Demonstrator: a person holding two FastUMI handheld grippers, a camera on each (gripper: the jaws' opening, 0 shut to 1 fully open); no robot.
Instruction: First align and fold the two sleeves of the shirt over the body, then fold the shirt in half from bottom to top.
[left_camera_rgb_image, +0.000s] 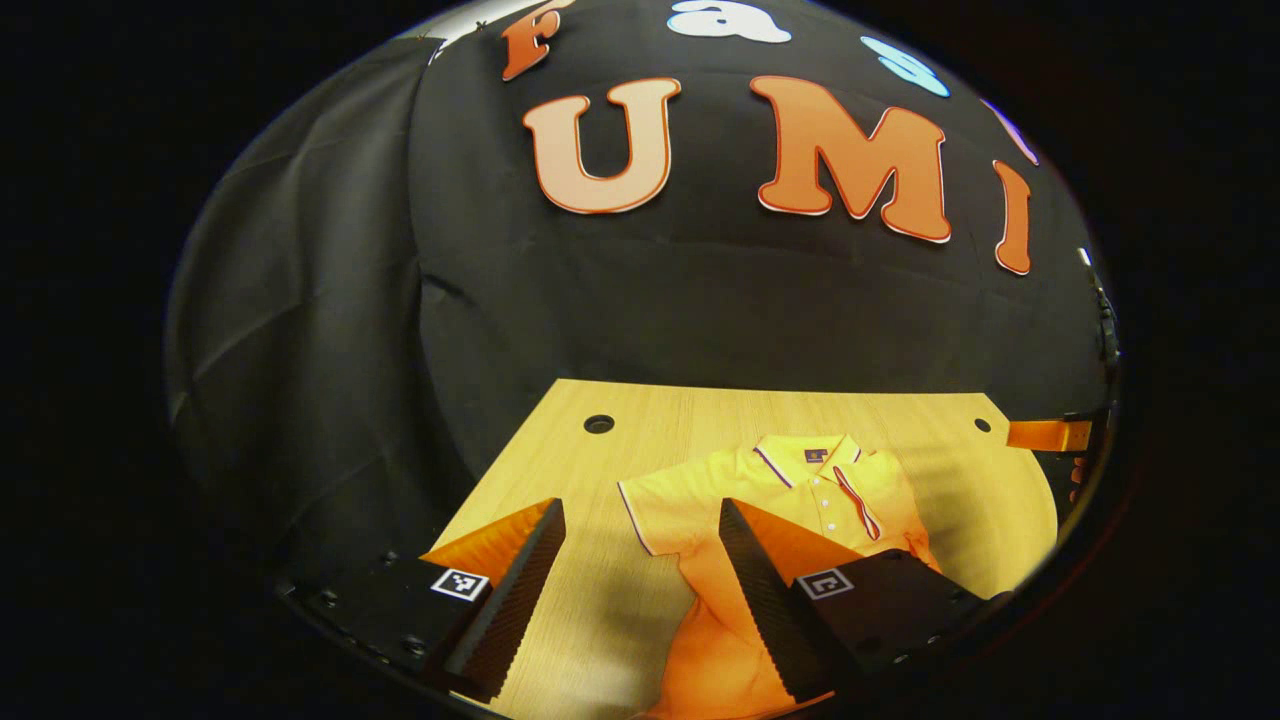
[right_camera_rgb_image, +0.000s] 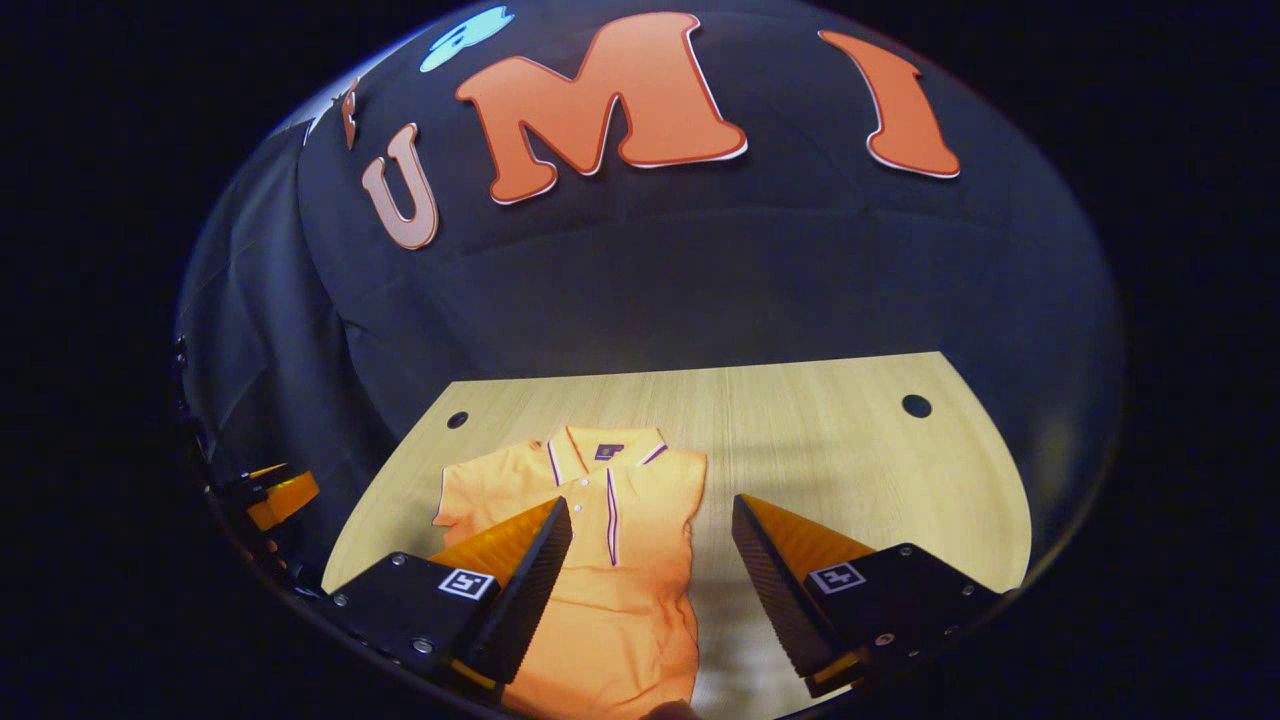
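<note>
An orange polo shirt lies flat on the wooden table, collar toward the wall and front placket up. In the left gripper view one short sleeve spreads out to the left, just past my left gripper, which hovers open above the table and the shirt's left side. In the right gripper view the shirt shows its spread sleeve on the left and a straight edge on the right. My right gripper hangs open over that right edge, holding nothing.
The table has round holes near its far corners. Black cloth walls stand close behind it and to the left. A finger of the right gripper shows at the far right, and part of the left gripper at the far left.
</note>
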